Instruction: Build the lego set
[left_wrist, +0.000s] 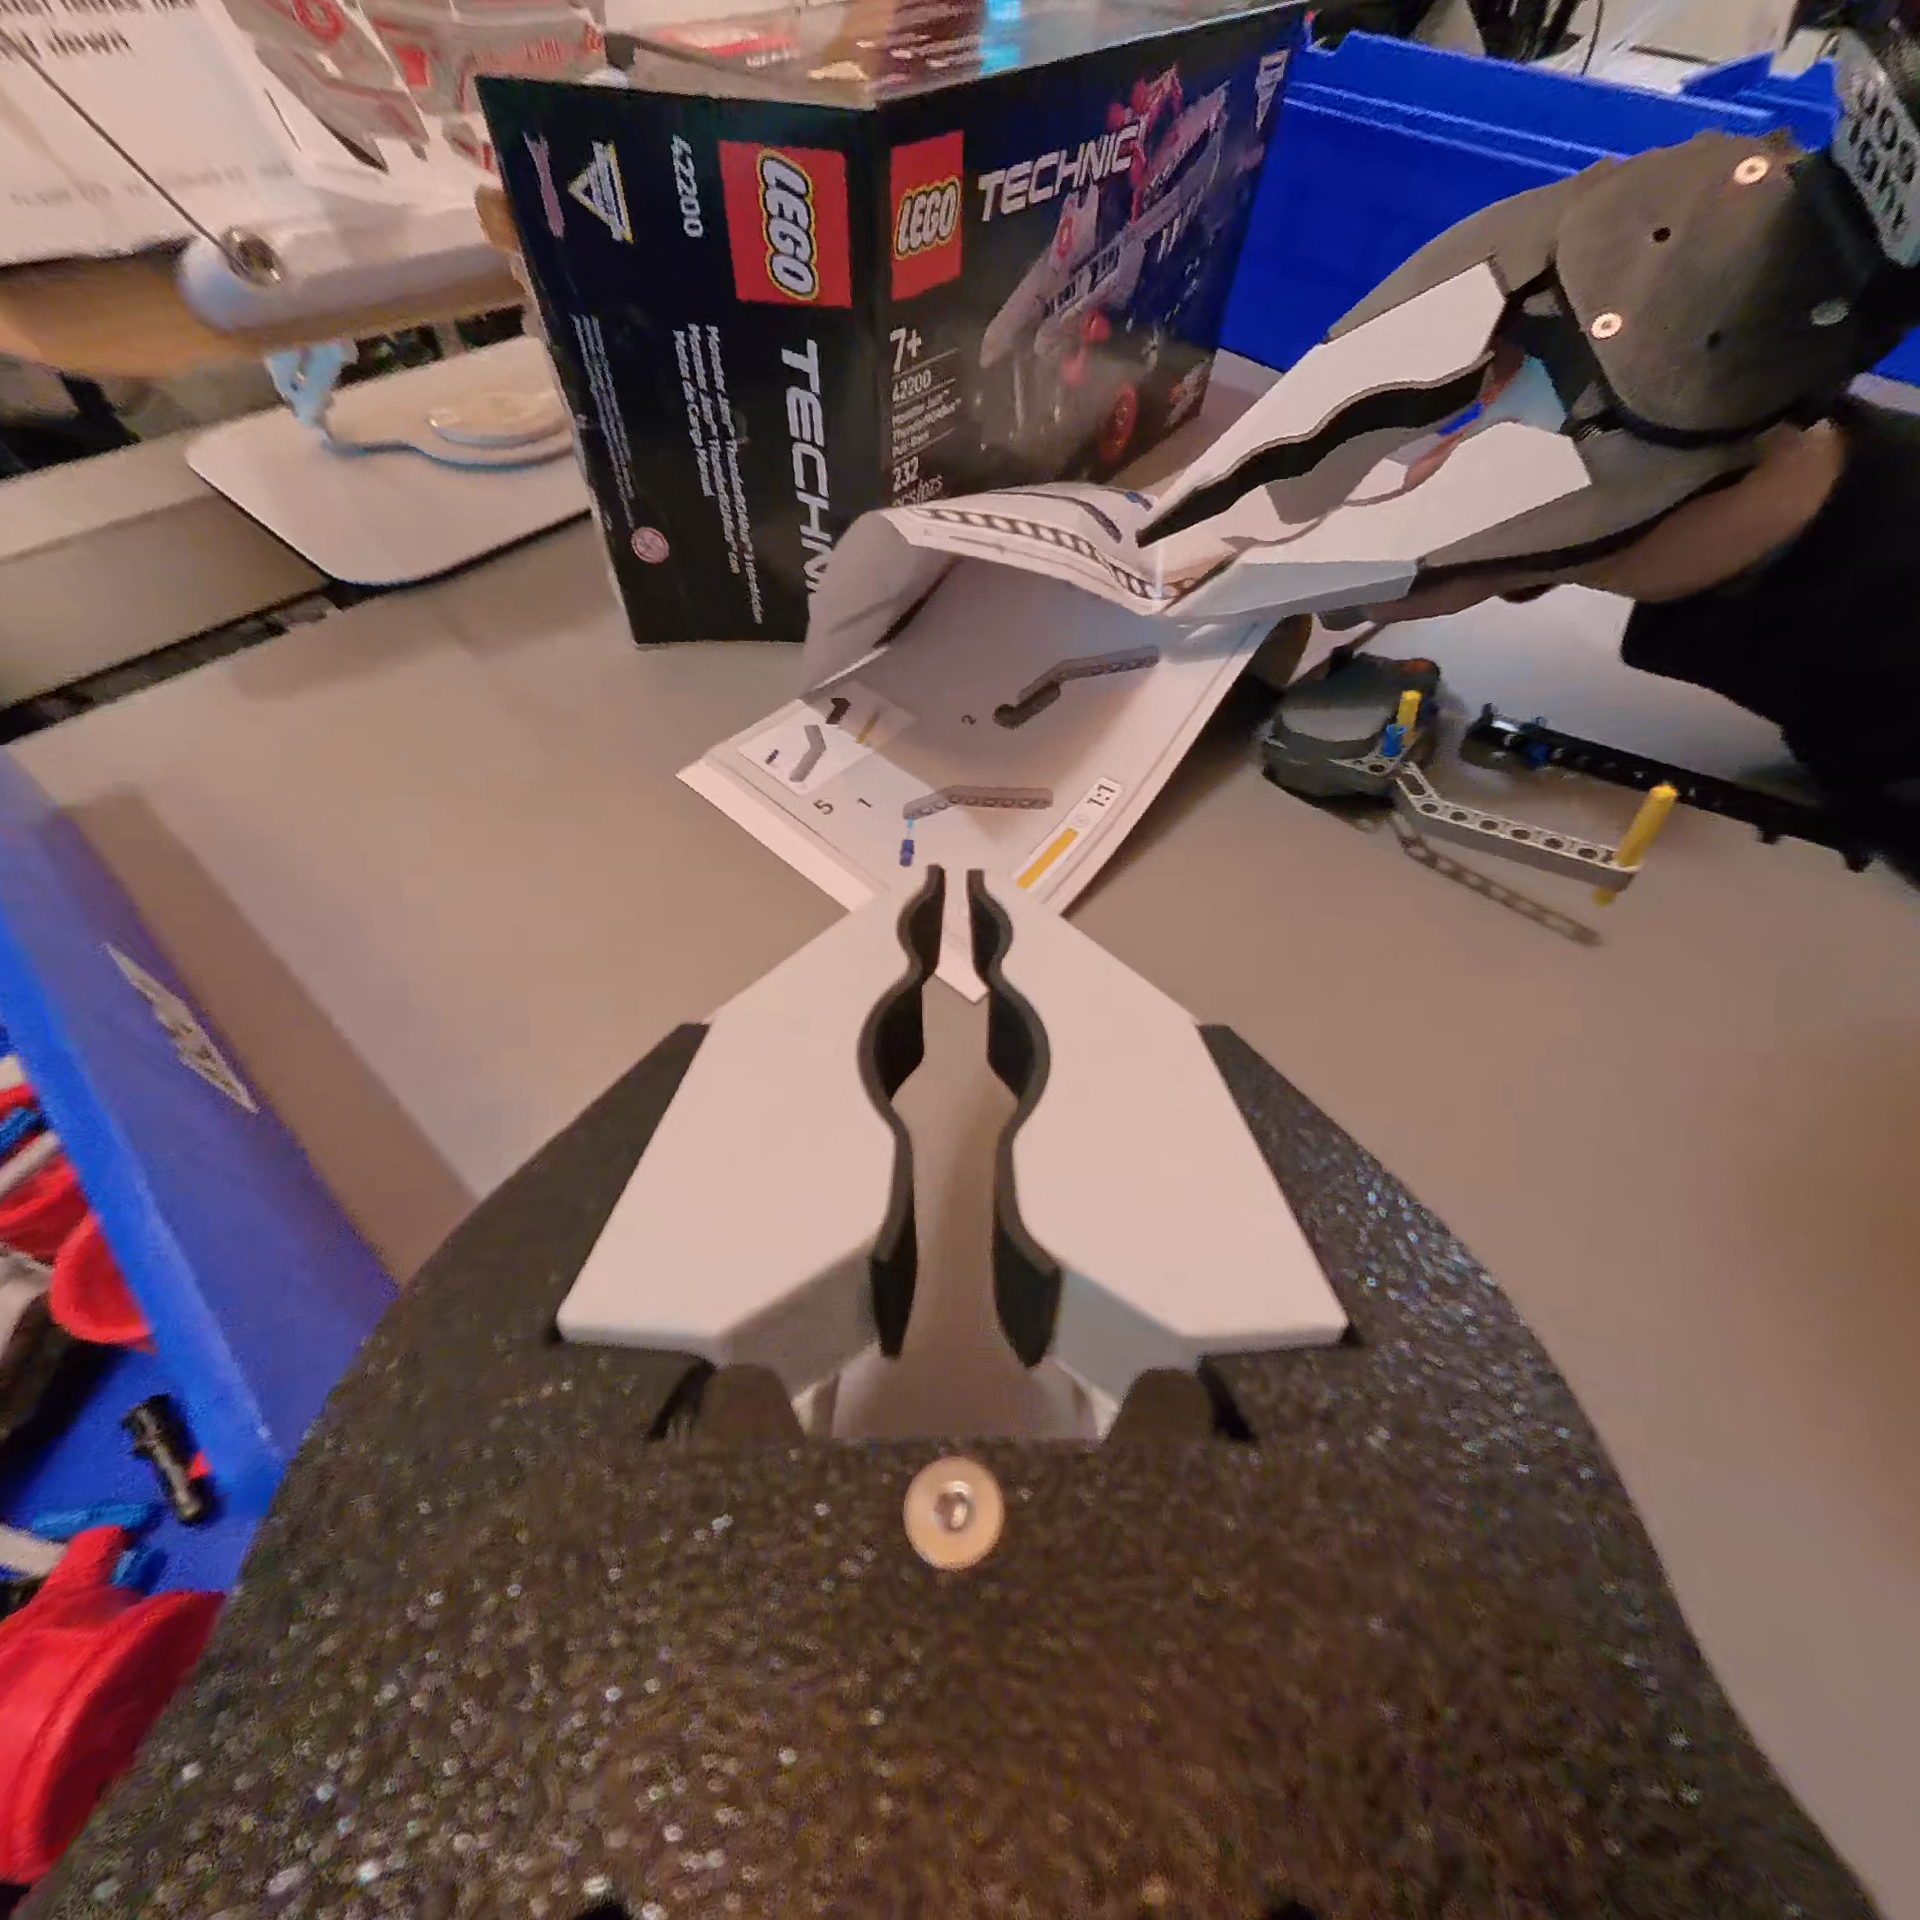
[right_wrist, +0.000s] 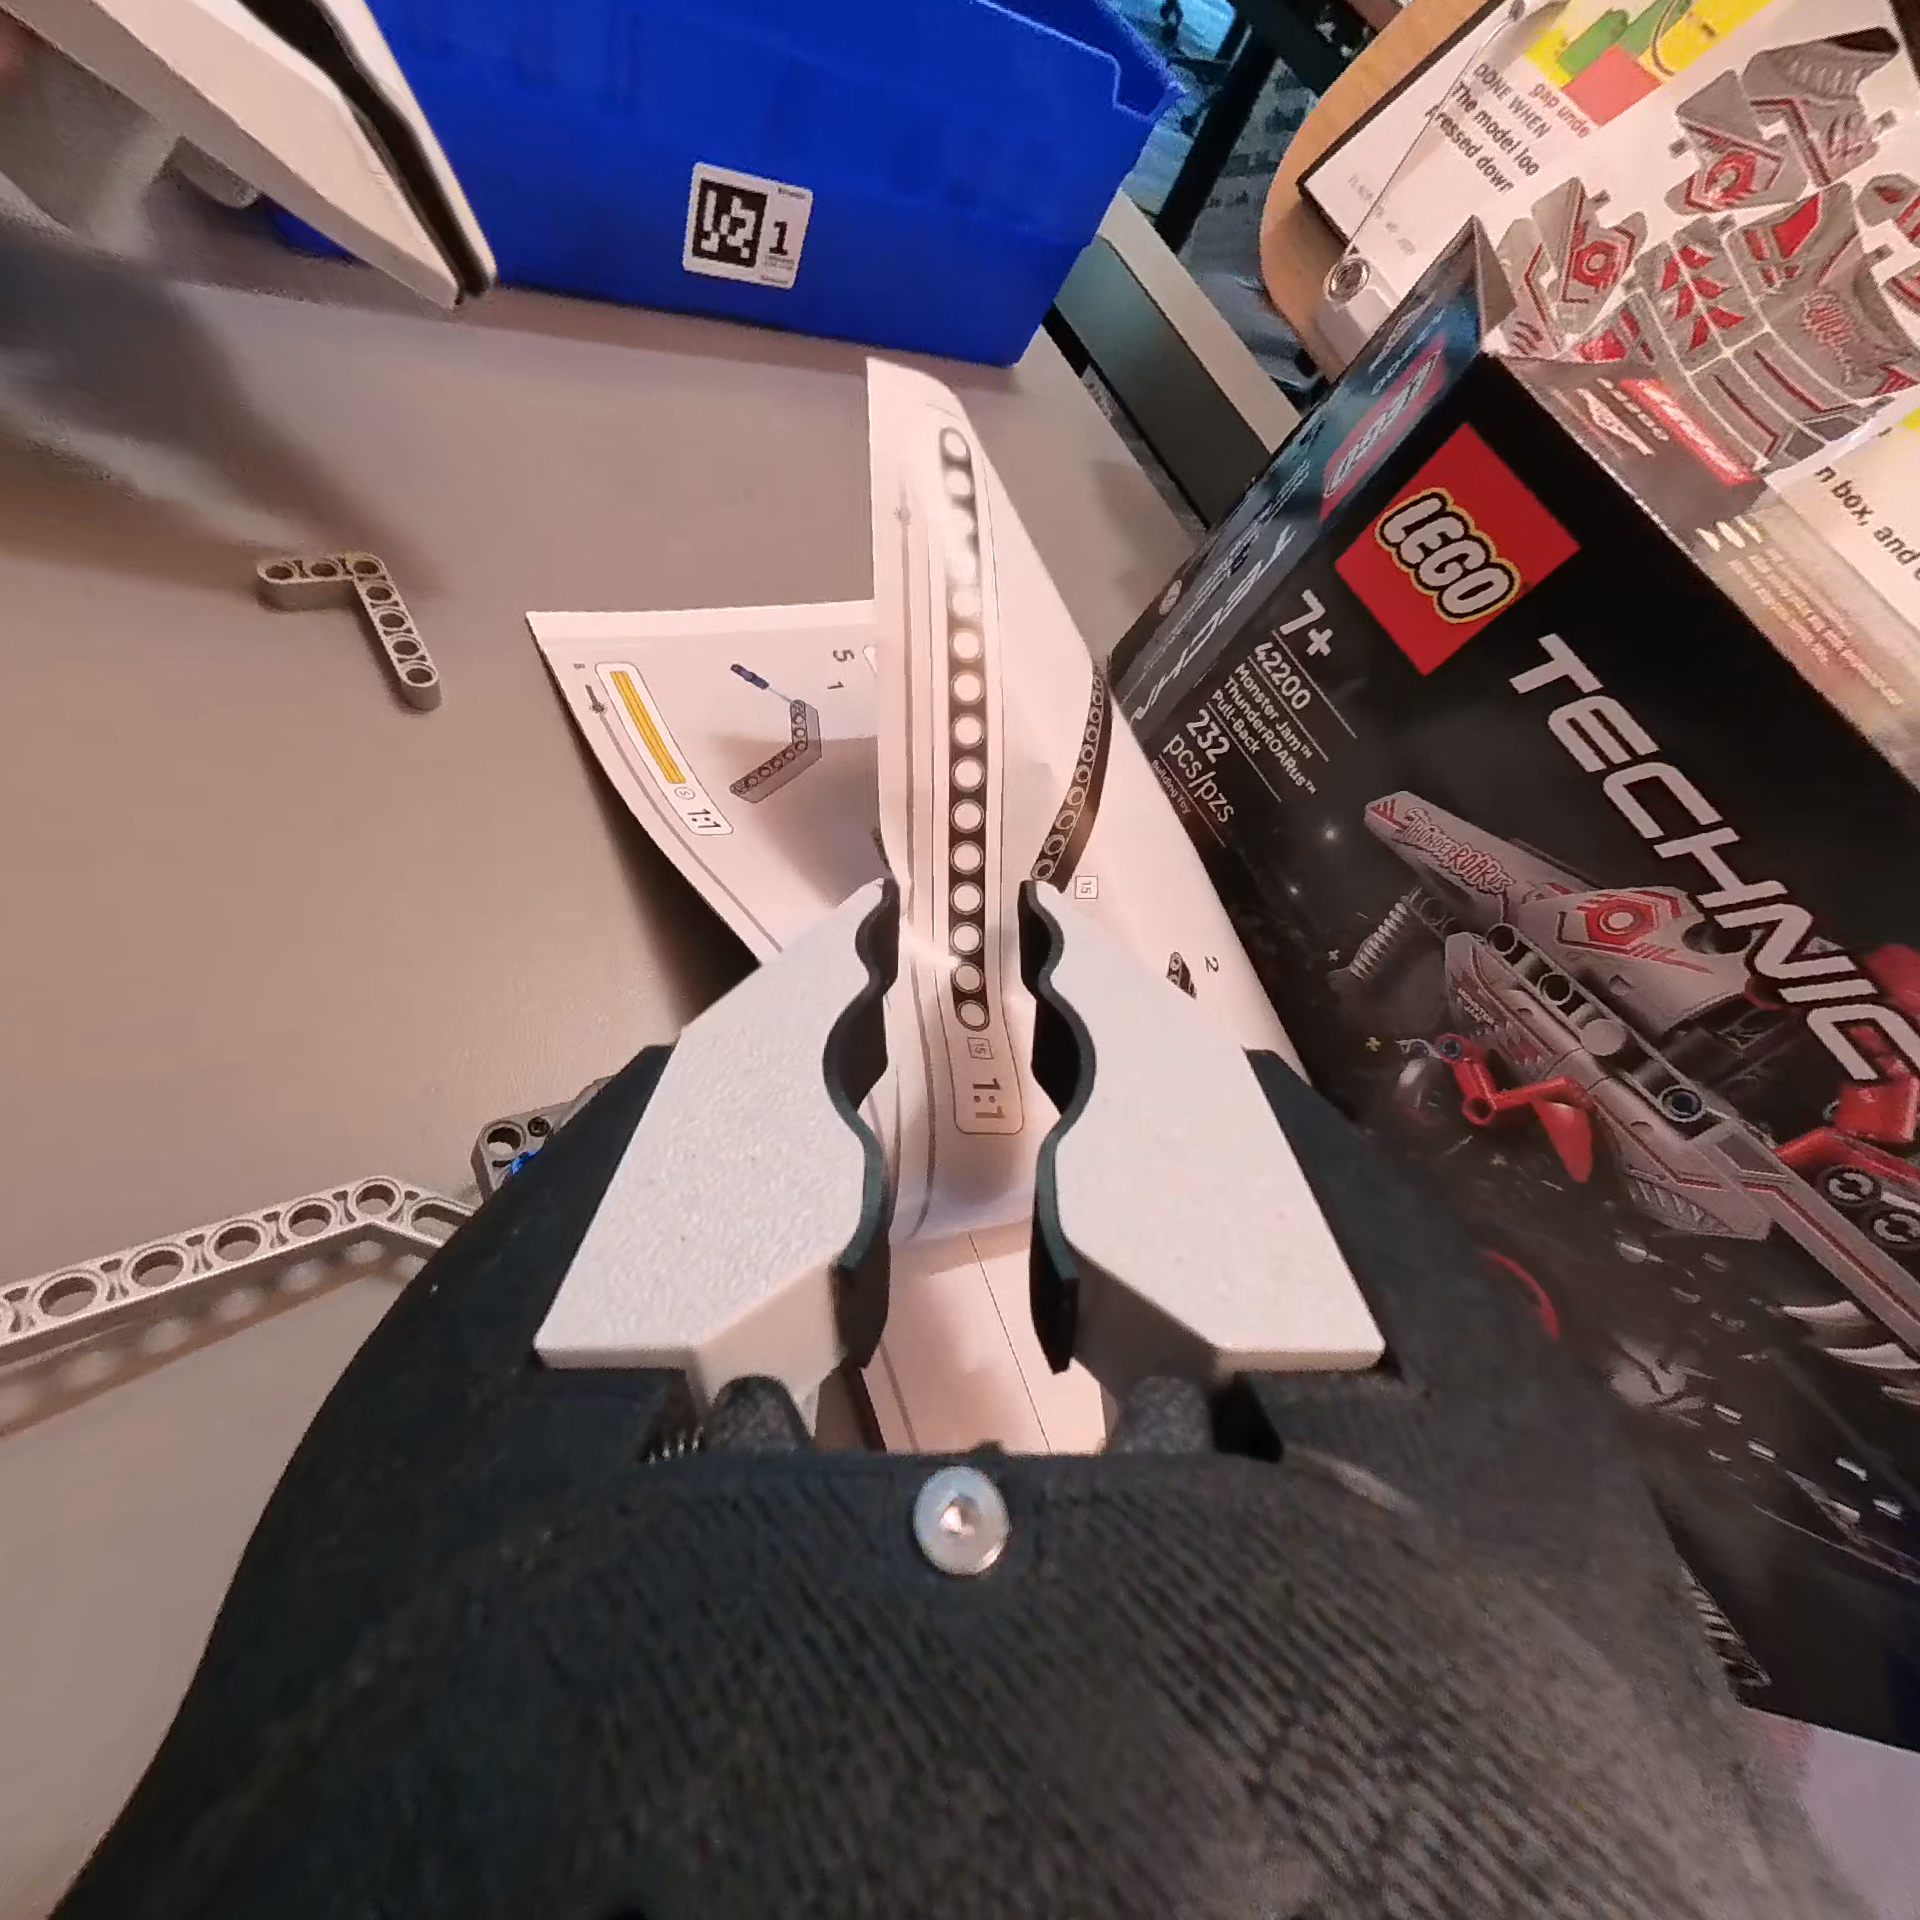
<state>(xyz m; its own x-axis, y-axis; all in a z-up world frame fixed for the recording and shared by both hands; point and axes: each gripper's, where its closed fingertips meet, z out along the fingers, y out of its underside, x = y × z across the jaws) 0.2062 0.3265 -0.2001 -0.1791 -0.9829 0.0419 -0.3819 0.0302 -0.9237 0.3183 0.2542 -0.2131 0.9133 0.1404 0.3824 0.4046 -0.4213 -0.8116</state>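
My left gripper (left_wrist: 956, 883) is shut and empty, hovering over the grey table just in front of the open instruction booklet (left_wrist: 935, 748). My right gripper (left_wrist: 1158, 566) comes in from the right with its jaws partly open. A lifted, curled page (right_wrist: 966, 727) of the booklet passes between its fingers (right_wrist: 769, 1091) and touches the left pad. The black set box (left_wrist: 831, 364) stands behind the booklet and also shows in the right wrist view (right_wrist: 1558, 831). A partial build (left_wrist: 1455, 790) of grey beams, yellow axles and blue pins lies at the right.
A blue bin (right_wrist: 779, 156) stands at the back. A blue tray (left_wrist: 156, 1143) with red parts is at my left. A loose grey L-beam (right_wrist: 364, 623) and a long bent grey beam (right_wrist: 208, 1257) lie on the table. A black beam (left_wrist: 1621, 769) lies behind the build. The grippers' ends are close to 15 cm from one another.
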